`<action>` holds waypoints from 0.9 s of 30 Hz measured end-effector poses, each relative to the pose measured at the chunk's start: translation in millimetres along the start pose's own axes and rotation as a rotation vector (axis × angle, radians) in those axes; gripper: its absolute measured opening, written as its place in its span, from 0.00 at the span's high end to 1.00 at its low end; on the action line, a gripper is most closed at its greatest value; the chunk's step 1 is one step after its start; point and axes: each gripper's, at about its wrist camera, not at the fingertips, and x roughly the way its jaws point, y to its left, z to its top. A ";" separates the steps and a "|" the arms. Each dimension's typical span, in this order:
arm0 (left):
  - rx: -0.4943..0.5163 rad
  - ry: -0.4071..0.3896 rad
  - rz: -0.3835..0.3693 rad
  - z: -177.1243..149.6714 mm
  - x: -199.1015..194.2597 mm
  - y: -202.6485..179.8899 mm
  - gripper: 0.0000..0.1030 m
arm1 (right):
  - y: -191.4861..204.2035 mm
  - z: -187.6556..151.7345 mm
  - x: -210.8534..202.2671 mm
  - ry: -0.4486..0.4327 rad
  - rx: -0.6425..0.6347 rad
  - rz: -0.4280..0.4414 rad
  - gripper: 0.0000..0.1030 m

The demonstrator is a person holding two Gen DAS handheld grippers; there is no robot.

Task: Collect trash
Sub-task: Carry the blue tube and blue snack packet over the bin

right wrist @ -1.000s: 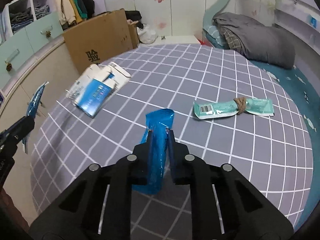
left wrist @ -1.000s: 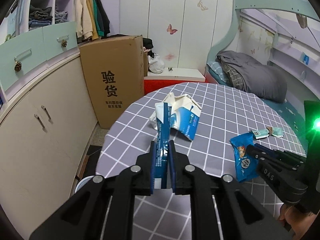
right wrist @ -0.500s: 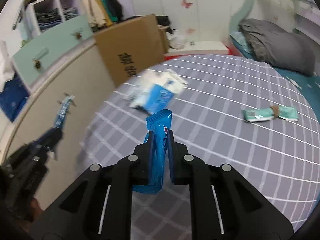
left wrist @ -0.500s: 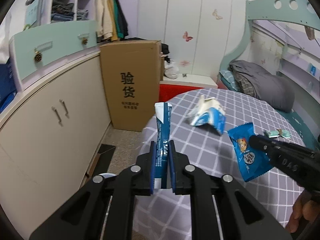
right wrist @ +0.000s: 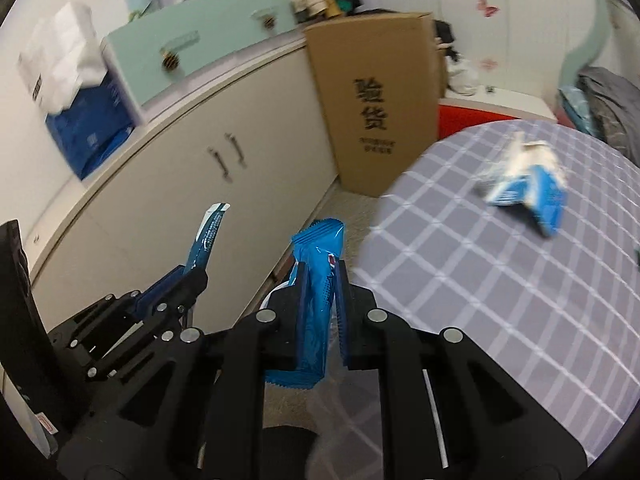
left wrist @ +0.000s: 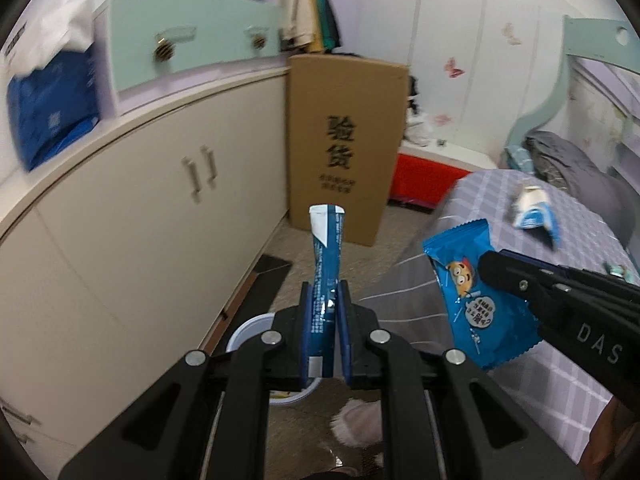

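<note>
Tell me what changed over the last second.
Both grippers swung left, off the checked table toward the floor by the cream cabinet. The left gripper keeps its narrow blue sachet, the right gripper its blue snack wrapper.

2 wrist views face cabinet, sharing box.

- The left hand-held gripper is matte black plastic, with two flat fingers lined in dark blue pads.
- Round silver screw heads dot its linkage arms, toward 6 o'clock.
- The right hand-held gripper has the same black frame, with blue ribbed pads and silver screws.
- Seen from the left camera at 3 o'clock, its side bears pale letters "DAS".
- A bit of bare skin shows at 4 o'clock.
</note>
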 end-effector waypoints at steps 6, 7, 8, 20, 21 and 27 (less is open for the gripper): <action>-0.051 0.058 0.050 -8.4 24.7 41.3 0.89 | 28.2 0.3 39.6 0.026 -0.023 -0.002 0.87; -0.054 0.066 0.053 -10.0 28.3 44.7 0.89 | 31.9 0.4 44.8 0.027 -0.029 -0.002 0.87; -0.060 0.082 0.057 -12.4 34.5 50.5 0.89 | 36.3 0.2 51.8 0.029 -0.038 -0.004 0.87; -0.166 0.191 -0.021 -2.3 99.1 84.9 0.86 | 33.2 2.1 85.4 -0.004 -0.013 -0.052 0.87; -0.180 0.188 -0.025 -1.4 101.0 85.3 0.84 | 31.7 2.8 86.6 -0.005 -0.010 -0.054 0.87; -0.240 0.218 -0.016 -4.6 111.9 92.4 0.42 | 24.5 -0.5 98.1 0.024 0.003 -0.059 0.87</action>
